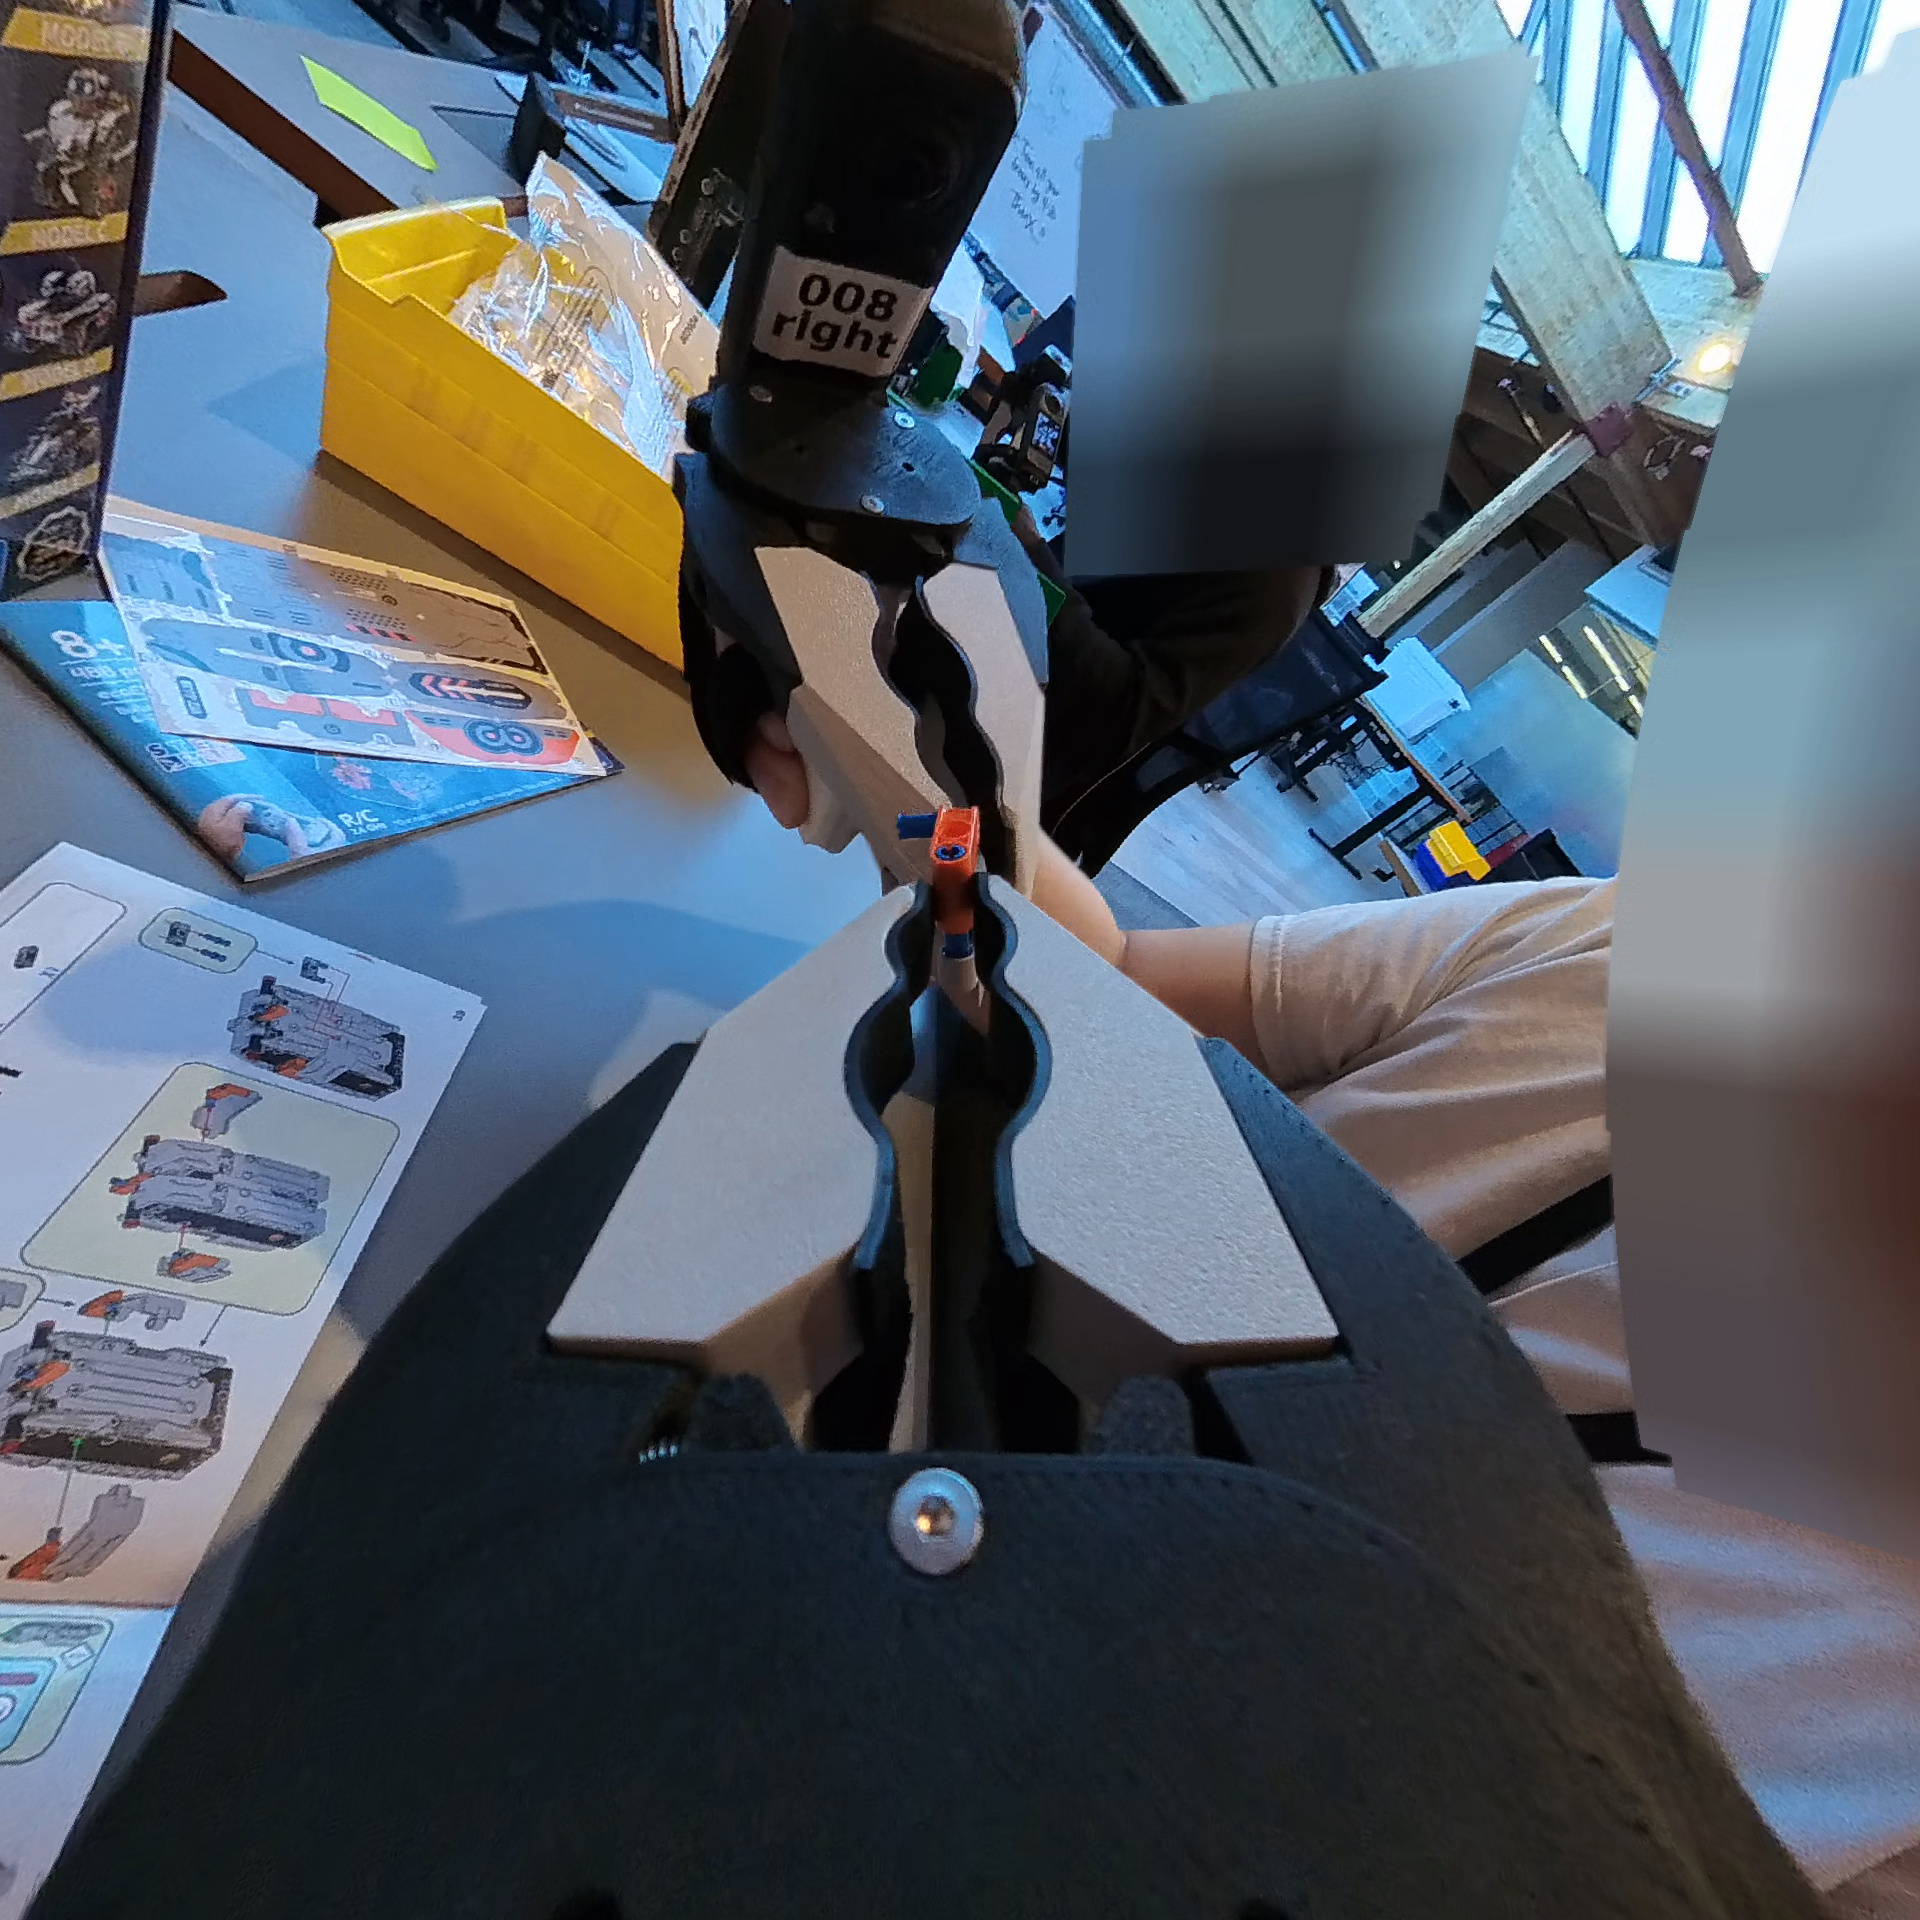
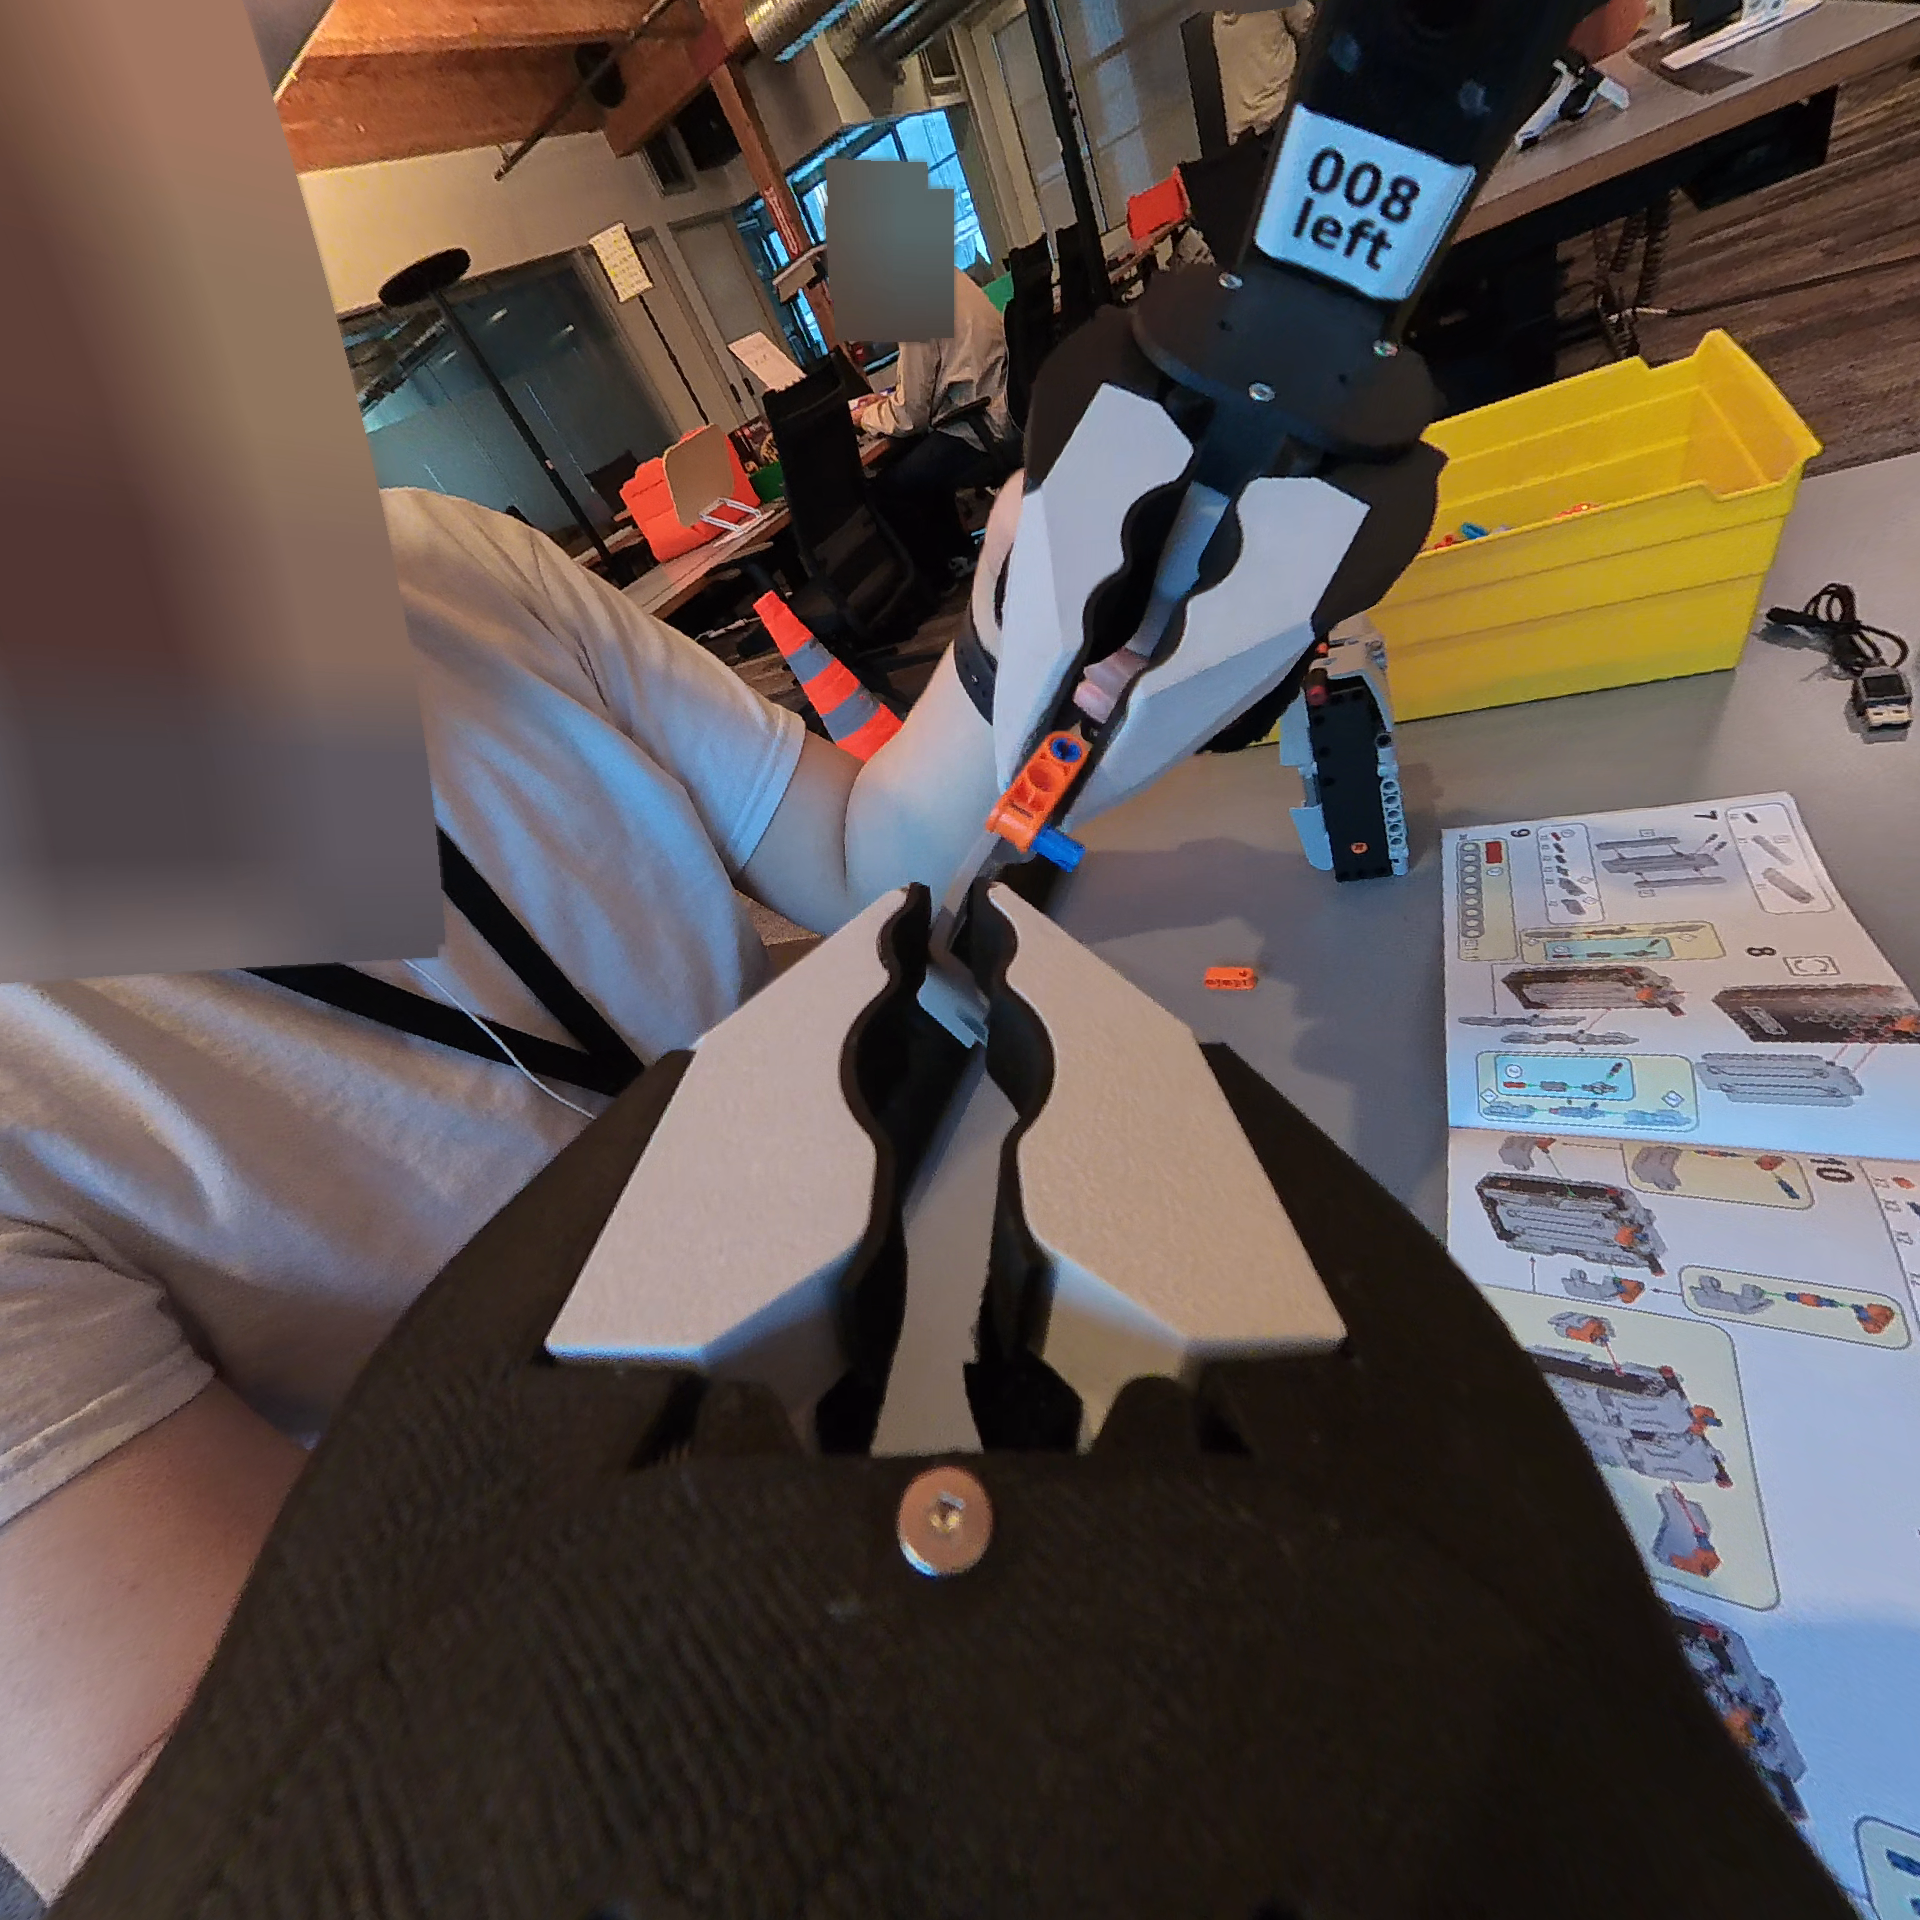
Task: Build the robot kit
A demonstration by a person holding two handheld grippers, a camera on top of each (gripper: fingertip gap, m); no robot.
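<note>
Grey tabletop [image 1: 582, 935] fills the left of the left wrist view, with an open workshop floor far right. On it lie one yellow bin [image 1: 488, 416] holding a clear bag, one sticker sheet [image 1: 343, 665] over one blue booklet [image 1: 312, 800], and one open manual [image 1: 197, 1195] near left. The left gripper [image 1: 948, 904] has its fingers clamped on one orange piece [image 1: 954, 857] with blue pins, held in the air above the table edge. The right gripper [image 1: 914, 831] comes down from the far side, its two fingers close together beside that piece; I cannot tell from here what they hold.

From the right wrist view, the same table runs right, bearing one yellow bin [image 2: 1590, 520], one grey-and-black block model [image 2: 1351, 758], one black cable [image 2: 1860, 655], one loose orange bit [image 2: 1230, 978] and the manual [image 2: 1662, 1039]. The right gripper [image 2: 951, 914] has its fingers pinched on one grey beam [image 2: 961, 977] that runs up to the orange piece [image 2: 1034, 790], which the left gripper [image 2: 1075, 774] grips at its tips.
</note>
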